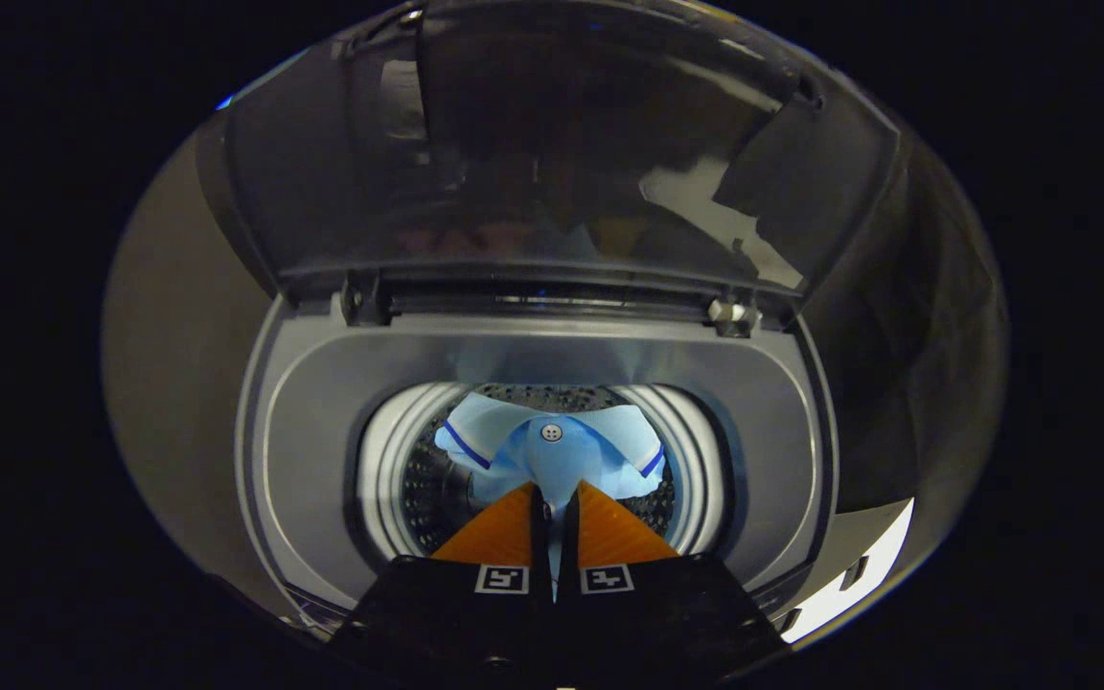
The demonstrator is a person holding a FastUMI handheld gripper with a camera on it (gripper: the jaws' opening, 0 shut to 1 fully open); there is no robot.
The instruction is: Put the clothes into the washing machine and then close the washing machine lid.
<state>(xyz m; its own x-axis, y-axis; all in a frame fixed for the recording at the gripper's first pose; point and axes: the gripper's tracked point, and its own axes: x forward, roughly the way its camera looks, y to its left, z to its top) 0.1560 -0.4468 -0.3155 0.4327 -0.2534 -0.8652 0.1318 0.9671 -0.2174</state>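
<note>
Over the washer's open top, looking down into the drum. L to R:

- 9 o'clock side: grey top deck of the washing machine [322, 450], white ribbed drum rim [381, 470] inside it, perforated drum wall below.
- Centre: light-blue garment [552, 450] w/ dark-blue trim and a white button, hanging in the drum mouth just ahead of the tongs [553, 500]. Orange fingers [499, 532] nearly together, thin strip of blue cloth pinched between them, so tongs clamped on the garment. Whether its lower end touches the drum floor: can't tell.
- 12 o'clock: lid [552, 144] stands raised, dark, glossy, on its hinges [734, 314] at the back edge.
- 3 o'clock side: deck again, then dark booth wall.

Step in hand, by my read: loading clothes, garment at or just inside the drum opening, not yet let go. Next move prob. needs tongs lowered a bit further, then opened so cloth drops clear of the rim. After that, reach to 12 o'clock for the lid and bring it down. Watch for fabric snagging on the fingers on release.
</note>
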